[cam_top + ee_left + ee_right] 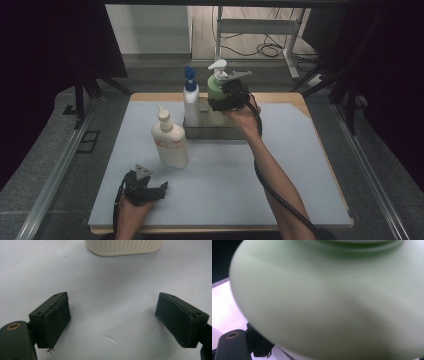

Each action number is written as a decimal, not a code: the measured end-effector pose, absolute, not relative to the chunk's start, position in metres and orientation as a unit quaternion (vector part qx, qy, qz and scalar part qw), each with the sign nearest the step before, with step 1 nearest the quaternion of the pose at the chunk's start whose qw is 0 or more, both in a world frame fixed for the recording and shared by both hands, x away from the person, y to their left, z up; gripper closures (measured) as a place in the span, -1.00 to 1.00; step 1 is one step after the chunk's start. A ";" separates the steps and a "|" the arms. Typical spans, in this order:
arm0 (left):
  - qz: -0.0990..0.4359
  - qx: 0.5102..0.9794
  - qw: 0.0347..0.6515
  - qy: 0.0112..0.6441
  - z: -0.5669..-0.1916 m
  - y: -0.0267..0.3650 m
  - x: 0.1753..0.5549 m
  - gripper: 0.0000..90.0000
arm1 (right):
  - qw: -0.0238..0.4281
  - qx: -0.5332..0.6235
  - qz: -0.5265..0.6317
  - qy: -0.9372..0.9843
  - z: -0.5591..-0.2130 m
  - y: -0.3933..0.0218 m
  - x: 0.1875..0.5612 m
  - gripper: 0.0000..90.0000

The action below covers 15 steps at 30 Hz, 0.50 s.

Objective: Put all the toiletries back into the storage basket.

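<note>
At the far side of the grey mat [215, 190], a metal tray [220, 131] serves as the landmark: the green pump bottle [216, 89] stands in its right half, and a white bottle with a blue cap [190, 100] stands in its left half. A cream squeeze bottle [170, 142] stands upright on the mat just in front of the tray's left corner.

The right gripper [227, 97] is wrapped around the green bottle's body just above the tray; in the right gripper view the pale green wall [324, 302] sits hard up against the camera, with one black jaw visible beside it at lower left. The jaws stand wide, and they look closed on the bottle. The left gripper [112, 320] rests low on the mat well in front of the tray, jaws spread wide with nothing between them, the cream bottle's ribbed base [125, 247] just ahead.

The green bottle is probably smooth, slightly yielding plastic, heavier if full and top-heavy under its white pump [218, 66]. Holding the broad body rather than the pump head or neck seems safest, since a glossy round wall could twist in the pads.
</note>
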<state>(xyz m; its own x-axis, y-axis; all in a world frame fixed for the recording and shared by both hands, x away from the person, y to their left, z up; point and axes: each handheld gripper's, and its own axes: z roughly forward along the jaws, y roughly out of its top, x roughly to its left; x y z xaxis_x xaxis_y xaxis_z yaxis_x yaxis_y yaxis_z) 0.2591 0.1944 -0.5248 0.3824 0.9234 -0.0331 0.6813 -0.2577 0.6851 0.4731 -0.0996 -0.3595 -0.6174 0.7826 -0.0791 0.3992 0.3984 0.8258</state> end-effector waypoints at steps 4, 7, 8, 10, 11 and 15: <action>0.192 0.770 0.315 0.521 -0.525 0.194 0.259 -0.73 | 0.233 0.368 0.403 0.805 -0.365 -0.098 0.475 -0.73; 0.192 0.769 0.315 0.521 -0.525 0.194 0.259 -0.73 | 0.234 0.365 0.400 0.808 -0.368 -0.097 0.475 -0.73; 0.192 0.769 0.315 0.521 -0.525 0.194 0.259 -0.73 | 0.233 0.365 0.398 0.809 -0.369 -0.096 0.475 -0.73; 0.192 0.769 0.315 0.522 -0.525 0.194 0.259 -0.73 | 0.228 0.365 0.397 0.811 -0.371 -0.095 0.475 -0.73; 0.192 0.769 0.315 0.522 -0.525 0.194 0.259 -0.73 | 0.227 0.364 0.396 0.812 -0.372 -0.095 0.475 -0.73; 0.192 0.770 0.314 0.521 -0.525 0.194 0.259 -0.73 | 0.225 0.361 0.392 0.816 -0.377 -0.093 0.475 -0.73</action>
